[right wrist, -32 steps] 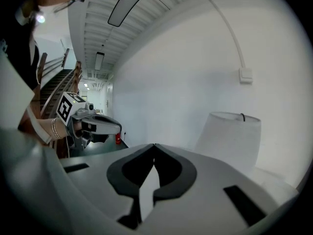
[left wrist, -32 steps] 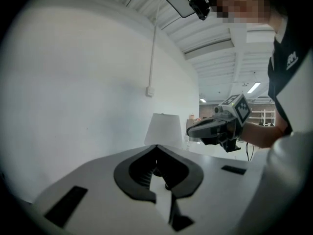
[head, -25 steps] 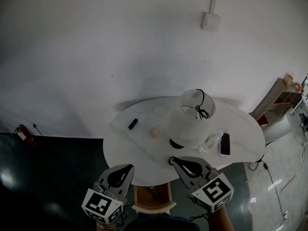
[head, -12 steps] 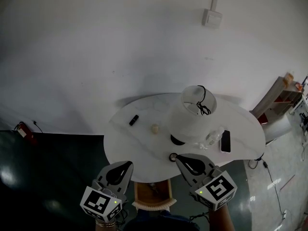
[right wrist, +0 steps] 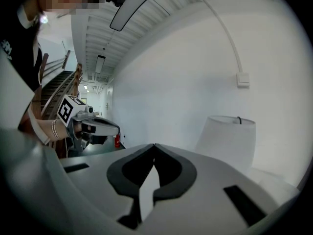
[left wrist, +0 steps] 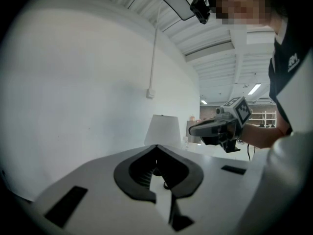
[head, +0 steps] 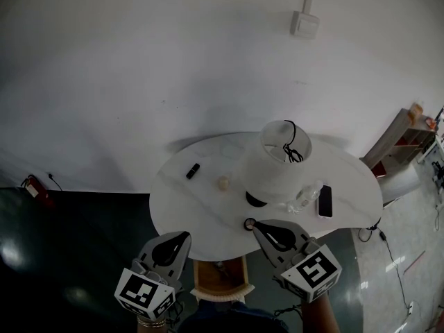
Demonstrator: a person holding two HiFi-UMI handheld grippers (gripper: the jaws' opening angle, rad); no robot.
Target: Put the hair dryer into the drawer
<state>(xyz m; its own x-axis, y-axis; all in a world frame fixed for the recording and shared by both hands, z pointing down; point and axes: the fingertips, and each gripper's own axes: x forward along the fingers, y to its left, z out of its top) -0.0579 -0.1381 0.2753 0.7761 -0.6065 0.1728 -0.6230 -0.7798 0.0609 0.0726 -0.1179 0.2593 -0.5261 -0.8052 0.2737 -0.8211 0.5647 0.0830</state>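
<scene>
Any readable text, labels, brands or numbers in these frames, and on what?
No readable text anywhere.
Left tongs, right tongs: square black-and-white marker patterns, no words.
White print on the person's shirt: too blurred to read.

The wooden drawer (head: pixel 220 287) stands pulled open under the near edge of the round white table (head: pixel 201 214). A small grey thing (head: pixel 220 272) lies inside; whether it is the hair dryer cannot be told.

White wall (head: pixel 173 61) with switch box (head: pixel 305 24), oval white table (head: pixel 201 207), white-shaded lamp (head: pixel 274 161), dark glossy floor (head: pixel 62 255)
</scene>
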